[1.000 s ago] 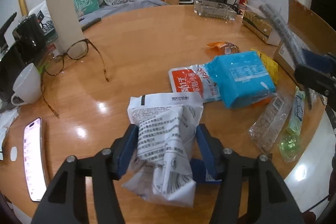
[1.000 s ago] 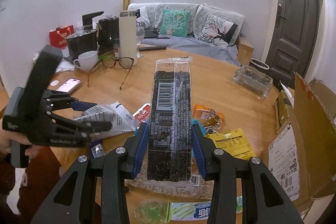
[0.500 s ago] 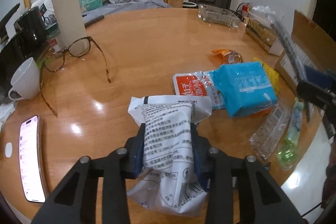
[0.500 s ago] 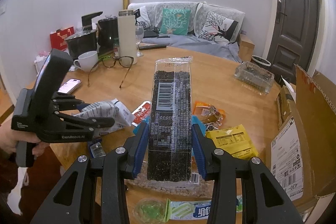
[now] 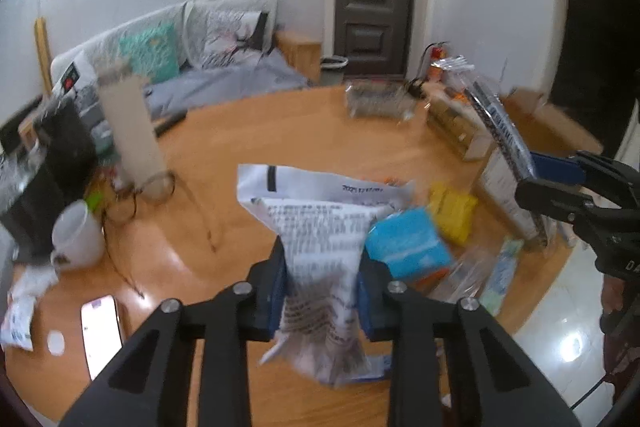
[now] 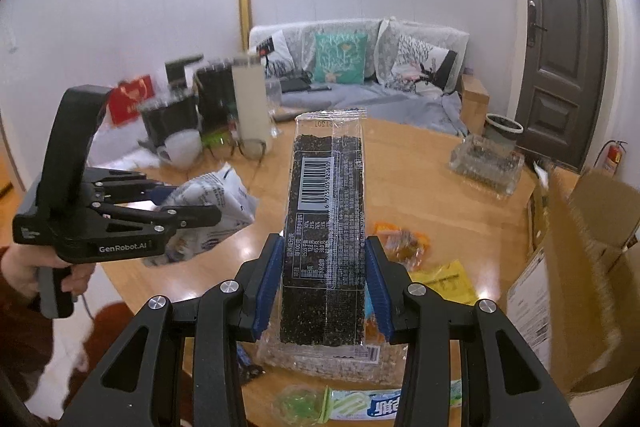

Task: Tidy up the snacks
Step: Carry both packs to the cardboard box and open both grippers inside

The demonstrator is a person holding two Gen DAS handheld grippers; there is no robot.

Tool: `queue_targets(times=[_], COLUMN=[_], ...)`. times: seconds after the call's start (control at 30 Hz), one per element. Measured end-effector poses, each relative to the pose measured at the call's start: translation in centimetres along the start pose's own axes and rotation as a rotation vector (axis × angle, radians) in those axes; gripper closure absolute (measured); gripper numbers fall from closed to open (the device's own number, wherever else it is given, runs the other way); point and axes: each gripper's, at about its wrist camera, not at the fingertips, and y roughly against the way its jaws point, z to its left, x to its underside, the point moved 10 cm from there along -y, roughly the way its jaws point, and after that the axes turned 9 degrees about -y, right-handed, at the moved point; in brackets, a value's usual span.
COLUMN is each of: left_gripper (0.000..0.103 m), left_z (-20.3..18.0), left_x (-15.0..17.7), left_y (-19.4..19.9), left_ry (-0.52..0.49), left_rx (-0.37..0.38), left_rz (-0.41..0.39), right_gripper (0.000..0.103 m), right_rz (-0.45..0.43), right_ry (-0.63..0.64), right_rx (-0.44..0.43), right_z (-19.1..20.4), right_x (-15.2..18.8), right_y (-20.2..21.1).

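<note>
Above the desk (image 6: 420, 187), left tool (image 5: 322, 281) closing on the white packet (image 5: 320, 251), right tool (image 6: 324, 285) clamping the seaweed pack (image 6: 326, 227) — most snacks still unsorted.

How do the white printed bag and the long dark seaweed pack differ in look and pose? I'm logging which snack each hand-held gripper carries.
The white printed bag is opaque, crumpled paper-white with black text; the long dark seaweed pack is flat, stiff, clear-wrapped and barcoded. The bag is pinched narrow at its middle and flares out above; the pack stays straight. Both are off the table, each between blue pads: bag in the left hand-held gripper, its jaws closing, pack in the right hand-held gripper.
</note>
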Motion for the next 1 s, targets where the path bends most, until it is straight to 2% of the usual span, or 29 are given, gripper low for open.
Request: queue_targets(times=[0.1,0.2,0.27,0.57,0.67,0.83,1.0], left_gripper=[0.080,0.083,0.083,0.083,0.083,0.083,0.083], left_z=[-1.7,-2.4,-2.8,-5.1,-6.5,-10.4,-15.1], left_x=[-2.4,-3.4,-4.2,-8.3,-9.9,-13.5,-16.8], left_y=[0.8,0.8,1.3,3.9,4.9,6.2,6.3], left_ry=[-0.044,0.005,-0.014,-0.109,-0.127,-0.185,-0.240], left_rx=[0.020,0.069,0.061,0.047,0.078,0.133,0.201], left_rz=[-0.031,-0.061,-0.098,-0.140,-0.161,-0.202,-0.226], right_gripper=[0.066,0.066,0.066,0.066,0.066,0.066,0.066], right_rz=[-0.043,-0.082,-0.094,-0.150,-0.178,-0.204,-0.221], right_ry=[-0.002,-0.011,-0.003,-0.013,-0.020,-0.033,-0.067], right_rx=[-0.007,0.016,0.032,0.048,0.049,0.064,0.110], right_z=[-0.2,-1.0,-1.3,-2.3,-2.8,-4.2,-7.3], right_x=[-2.0,-3.5,-3.9,-5.5,-6.1,-7.0,-7.6], right_y=[2.6,4.8,5.7,9.5,11.6,14.8,18.4])
